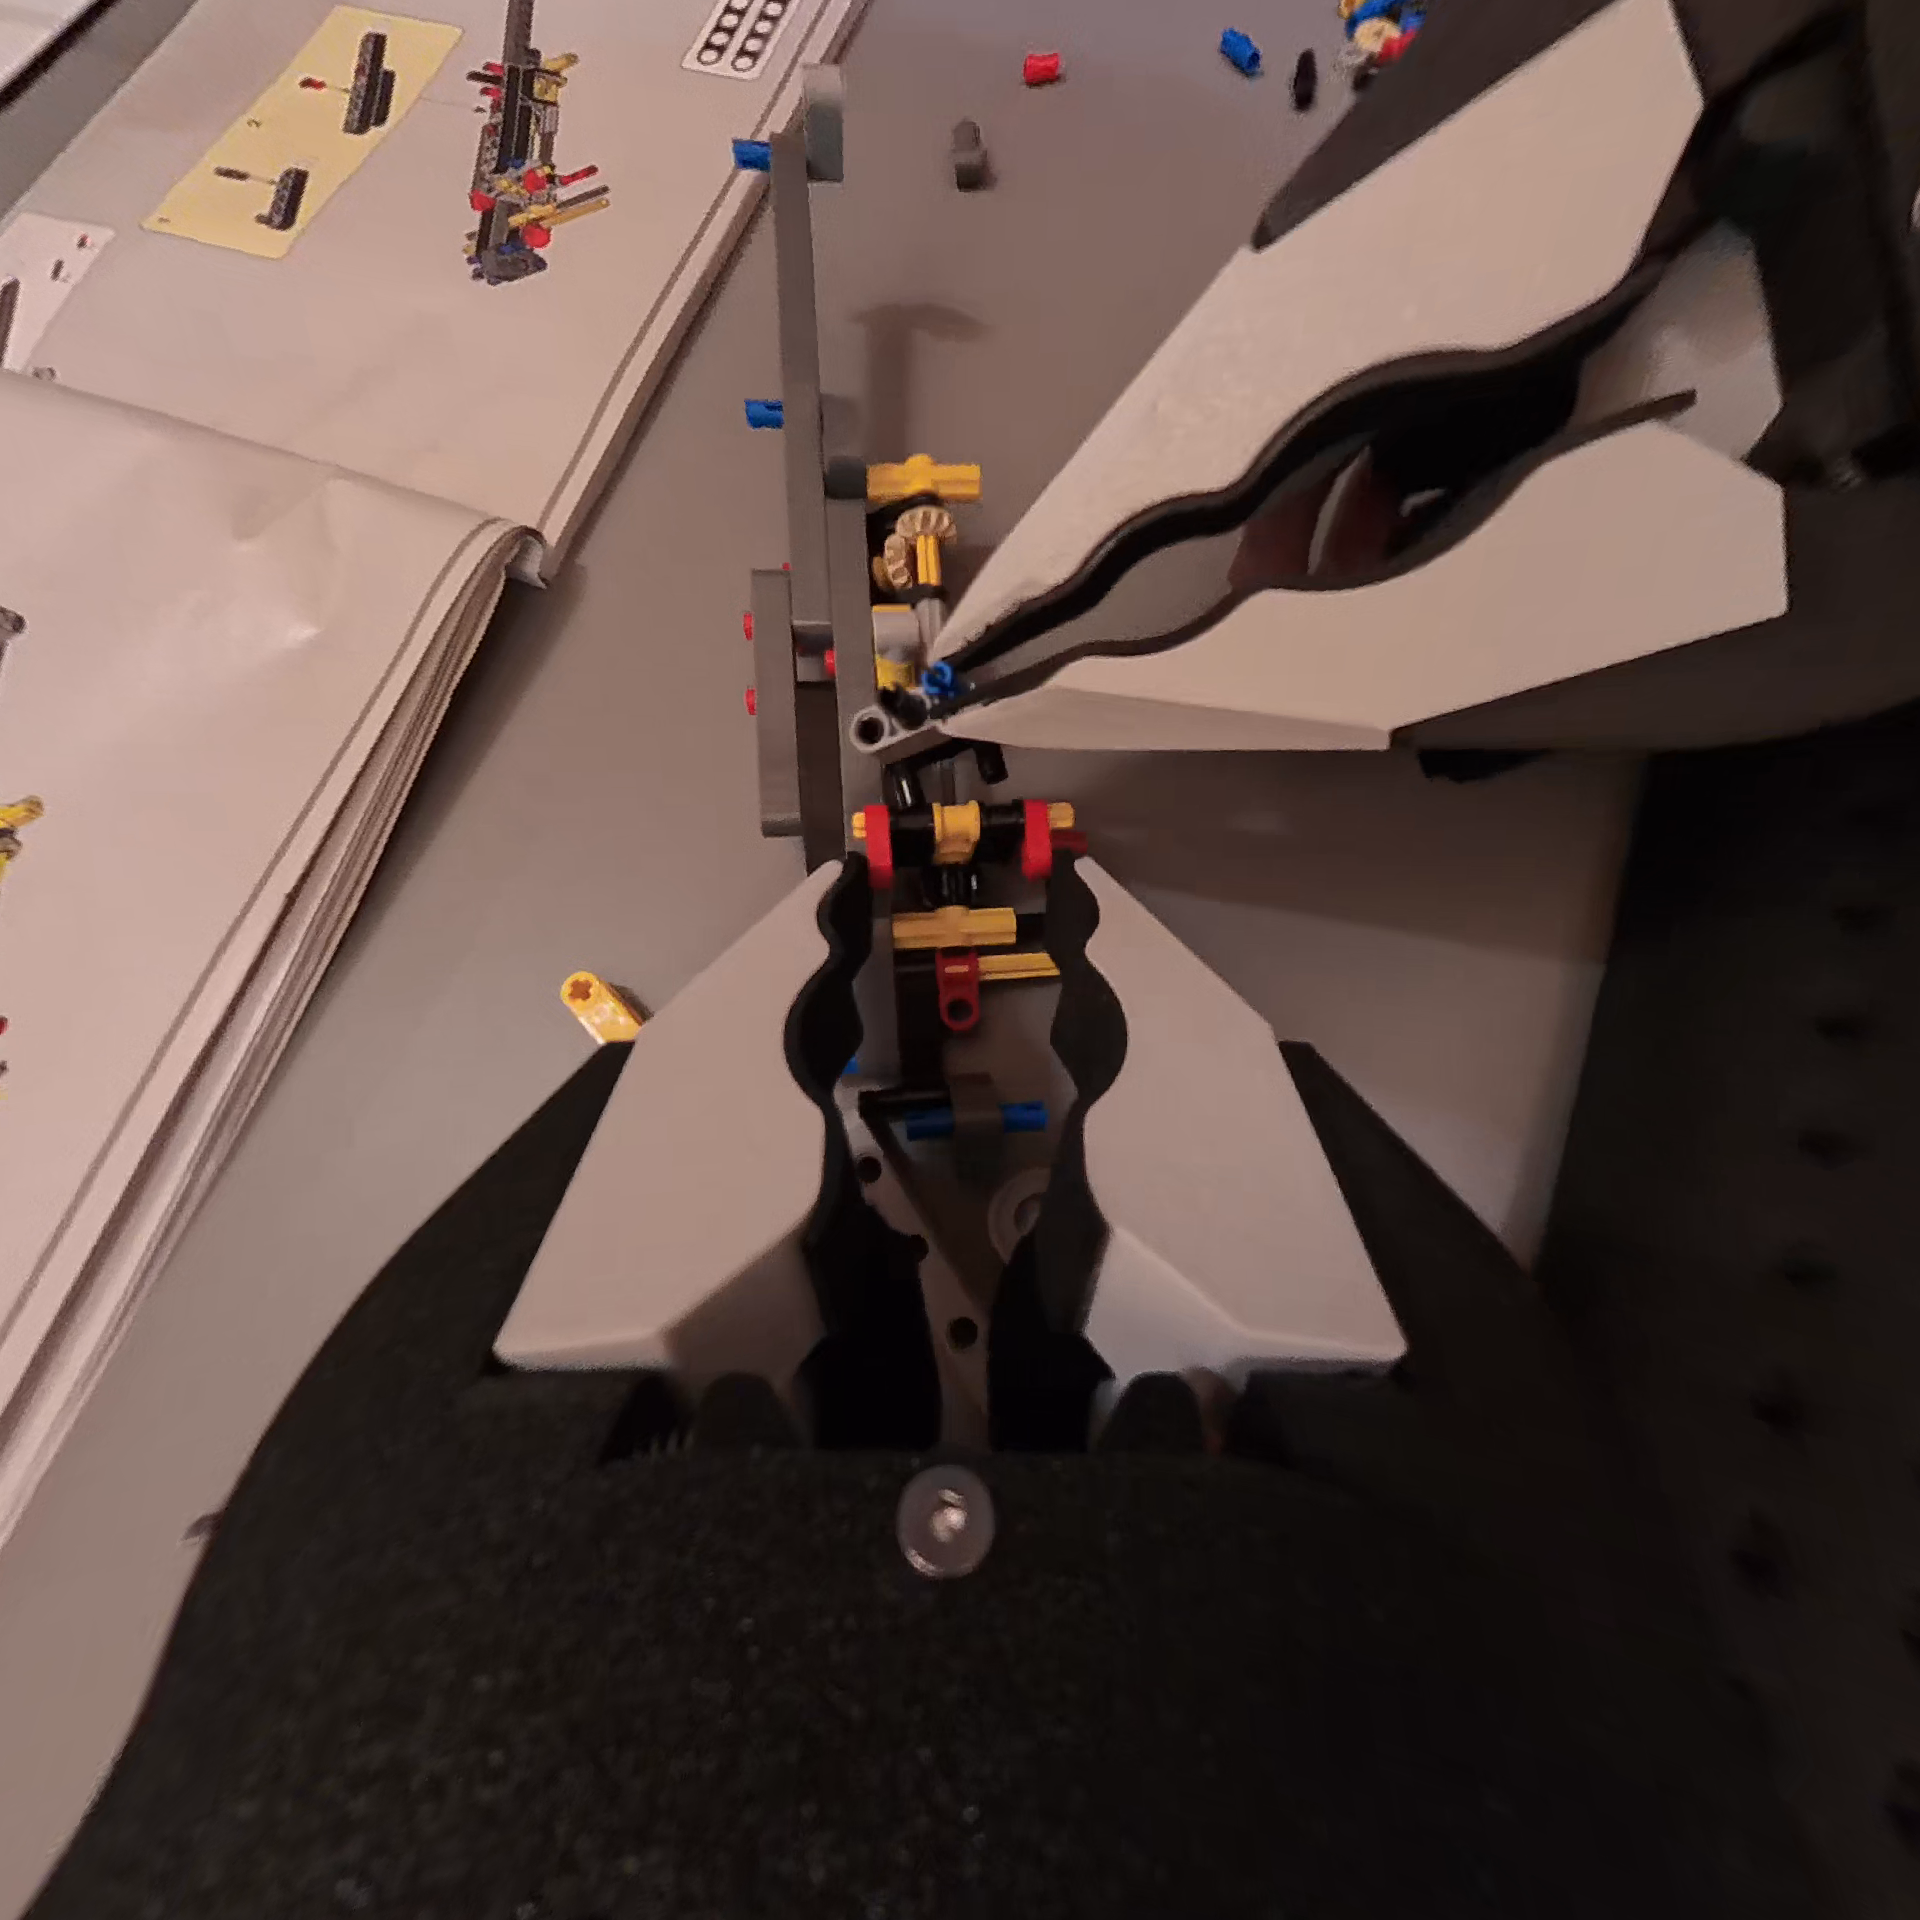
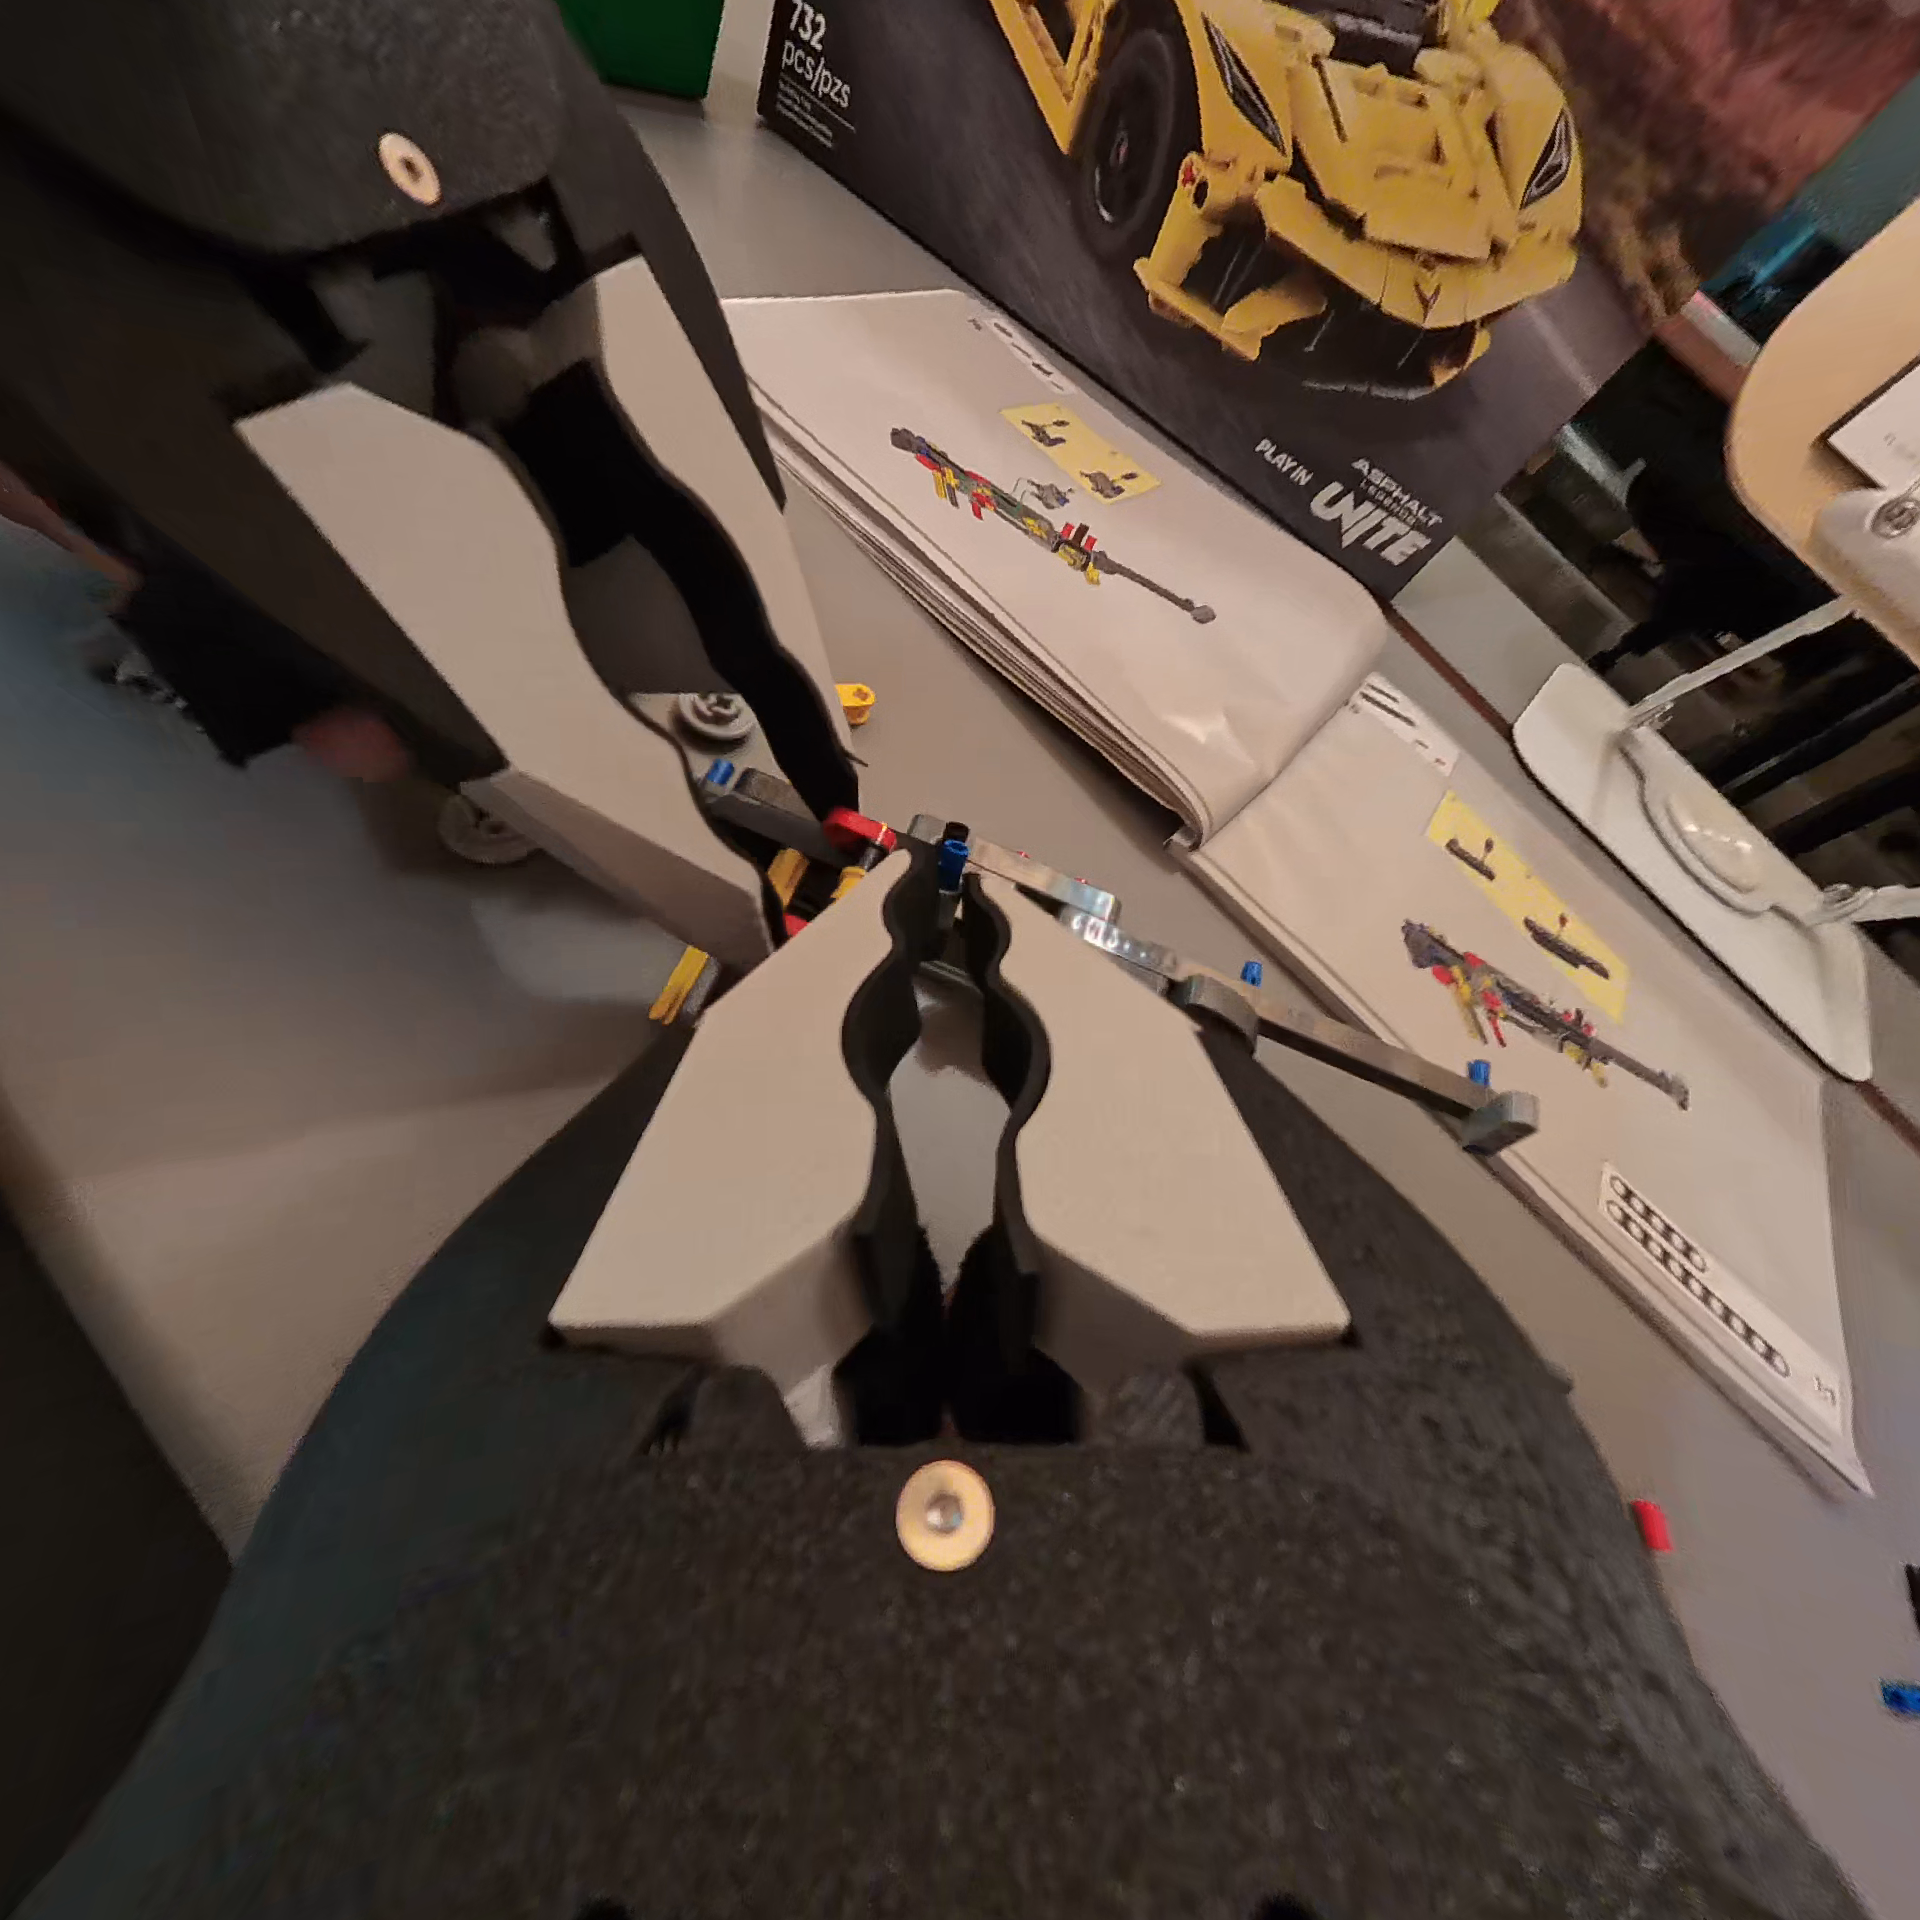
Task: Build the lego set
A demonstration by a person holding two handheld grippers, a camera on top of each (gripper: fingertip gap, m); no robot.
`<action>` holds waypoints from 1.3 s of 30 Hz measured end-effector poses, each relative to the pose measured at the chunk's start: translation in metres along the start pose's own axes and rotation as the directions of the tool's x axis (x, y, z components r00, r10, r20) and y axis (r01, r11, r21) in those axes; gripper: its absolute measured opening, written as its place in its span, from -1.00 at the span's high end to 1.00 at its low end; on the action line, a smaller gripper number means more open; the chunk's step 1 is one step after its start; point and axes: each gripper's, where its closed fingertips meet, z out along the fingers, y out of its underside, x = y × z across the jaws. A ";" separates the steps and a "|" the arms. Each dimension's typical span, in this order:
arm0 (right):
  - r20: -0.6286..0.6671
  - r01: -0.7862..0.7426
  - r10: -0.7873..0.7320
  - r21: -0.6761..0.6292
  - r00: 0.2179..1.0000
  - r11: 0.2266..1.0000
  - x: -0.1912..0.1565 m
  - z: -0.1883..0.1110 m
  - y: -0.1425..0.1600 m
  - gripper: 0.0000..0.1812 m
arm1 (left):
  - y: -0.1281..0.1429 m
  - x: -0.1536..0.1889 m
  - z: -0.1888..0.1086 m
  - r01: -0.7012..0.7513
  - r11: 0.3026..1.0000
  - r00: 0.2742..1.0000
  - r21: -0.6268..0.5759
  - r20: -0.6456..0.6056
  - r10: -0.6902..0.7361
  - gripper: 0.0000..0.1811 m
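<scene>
My left tool (image 1: 961, 883) is clamped across the near end of the lego assembly (image 1: 831, 623), its two fingers pressing on either side of the red-and-yellow axle section, so the long grey frame stands out ahead of me and stays put while I work on it. I judge that is the reason for the grip: one tool as the vise, the other free to fit parts.

My right tool (image 2: 940, 883) is pinched tight on a small blue pin (image 2: 949, 860), tip brought right against the assembly at a hole in the grey beam, just beyond the left tool's fingertips. The pin looks about to be pushed in, though I cannot tell whether it has seated.

The far end of the assembly reaches over the open instruction booklet (image 1: 312, 468), which lies to its left on the grey counter (image 1: 623, 831). A loose yellow piece (image 1: 597, 1003) sits on the counter near the assembly's held end, left of it; red and blue pins lie scattered beyond its far tip. The set's box (image 2: 1299, 208) stands behind the booklet. Right of the assembly the counter is bare, giving my right tool room to back off.
</scene>
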 end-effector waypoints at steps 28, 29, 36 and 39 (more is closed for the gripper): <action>0.186 -0.432 0.444 -0.103 0.876 0.896 -0.003 -0.002 0.011 0.94 | -0.005 0.004 0.005 0.120 0.993 0.992 0.023 -0.033 -0.119 0.66; 0.180 -0.409 0.421 -0.100 0.889 0.907 -0.004 -0.002 0.011 0.93 | -0.004 0.004 0.005 0.112 0.994 0.993 0.021 -0.028 -0.111 0.66; 0.161 -0.471 0.493 -0.157 0.855 0.868 -0.002 -0.004 0.020 0.95 | -0.005 0.007 0.005 0.055 0.998 0.998 0.017 0.002 -0.055 0.66; 0.149 -0.447 0.459 -0.108 0.876 0.888 0.001 -0.006 0.014 0.96 | -0.005 0.008 0.004 0.073 0.997 0.997 0.018 -0.017 -0.073 0.65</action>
